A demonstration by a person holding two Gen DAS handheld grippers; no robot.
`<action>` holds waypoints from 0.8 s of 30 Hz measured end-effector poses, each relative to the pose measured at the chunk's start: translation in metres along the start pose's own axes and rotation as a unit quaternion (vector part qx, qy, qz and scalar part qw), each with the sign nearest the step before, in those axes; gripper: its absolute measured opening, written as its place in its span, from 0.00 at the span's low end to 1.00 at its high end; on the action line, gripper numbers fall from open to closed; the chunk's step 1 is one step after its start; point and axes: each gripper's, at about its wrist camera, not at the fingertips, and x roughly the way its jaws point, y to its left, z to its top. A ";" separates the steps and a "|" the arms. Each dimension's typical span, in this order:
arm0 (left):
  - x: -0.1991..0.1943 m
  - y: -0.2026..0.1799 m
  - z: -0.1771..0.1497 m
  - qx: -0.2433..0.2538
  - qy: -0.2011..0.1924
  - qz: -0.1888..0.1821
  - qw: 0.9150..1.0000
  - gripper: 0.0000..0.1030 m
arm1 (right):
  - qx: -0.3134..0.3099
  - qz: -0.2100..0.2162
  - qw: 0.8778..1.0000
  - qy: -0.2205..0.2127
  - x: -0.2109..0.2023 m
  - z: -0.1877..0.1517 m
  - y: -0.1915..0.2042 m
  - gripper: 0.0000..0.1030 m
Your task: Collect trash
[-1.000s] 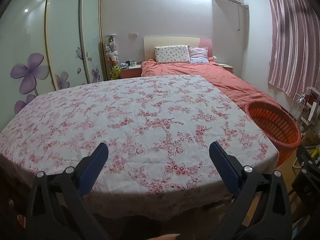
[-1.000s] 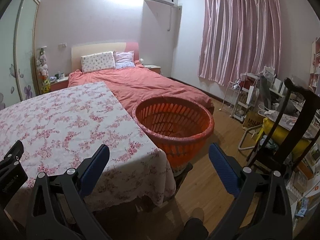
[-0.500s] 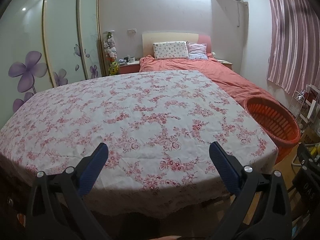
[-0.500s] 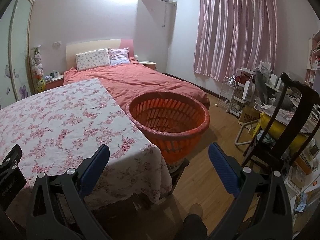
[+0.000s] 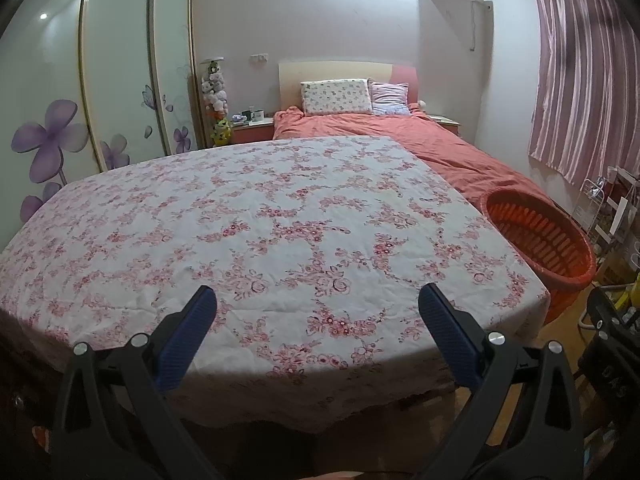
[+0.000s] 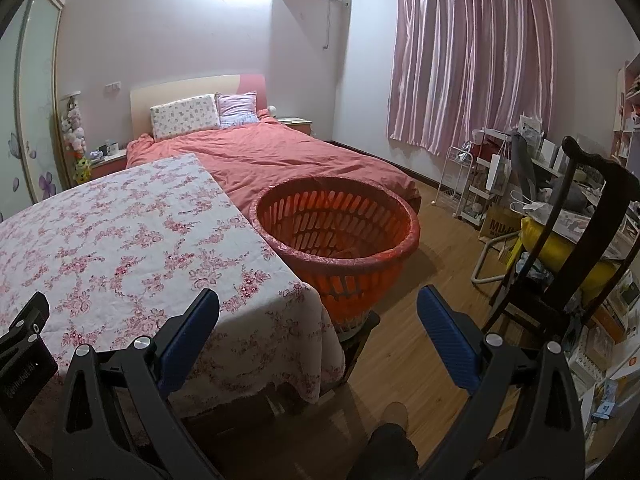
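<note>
Bedroom scene from two handheld tongs: the left gripper (image 5: 316, 304) hangs over the near edge of a table draped in a floral tablecloth (image 5: 260, 232), its blue-padded jaws spread wide and holding nothing. The right gripper (image 6: 318, 308) hovers off the table's right corner, above the wooden floor (image 6: 432, 320), jaws likewise spread wide and empty. An orange slatted basket (image 6: 352, 256) stands just beside the table's right edge, raised on a dark stand, between the table and a bed with a salmon-red cover (image 6: 280, 156). No trash can be made out on the cloth or in the basket's visible interior. Pink curtains (image 6: 468, 60) cover the window at right; a dark wooden chair (image 6: 576, 240) and cluttered shelving stand near them. A person's dark trouser leg and shoe (image 6: 394, 420) show at the bottom of the right view.
</note>
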 end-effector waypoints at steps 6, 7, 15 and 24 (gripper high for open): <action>-0.002 -0.003 0.002 -0.001 -0.002 -0.008 1.000 0.96 | 0.001 -0.001 1.000 -0.001 0.000 0.000 0.000 0.95; -0.002 -0.004 0.002 0.000 -0.003 -0.009 1.000 0.96 | 0.002 -0.001 1.000 -0.001 0.000 0.000 0.000 0.95; -0.003 -0.010 0.003 0.001 -0.003 -0.017 1.000 0.96 | 0.004 -0.003 1.000 -0.002 0.003 0.001 -0.002 0.95; -0.004 -0.012 0.004 0.001 -0.003 -0.019 1.000 0.96 | 0.005 -0.001 1.000 -0.004 0.002 0.003 -0.004 0.95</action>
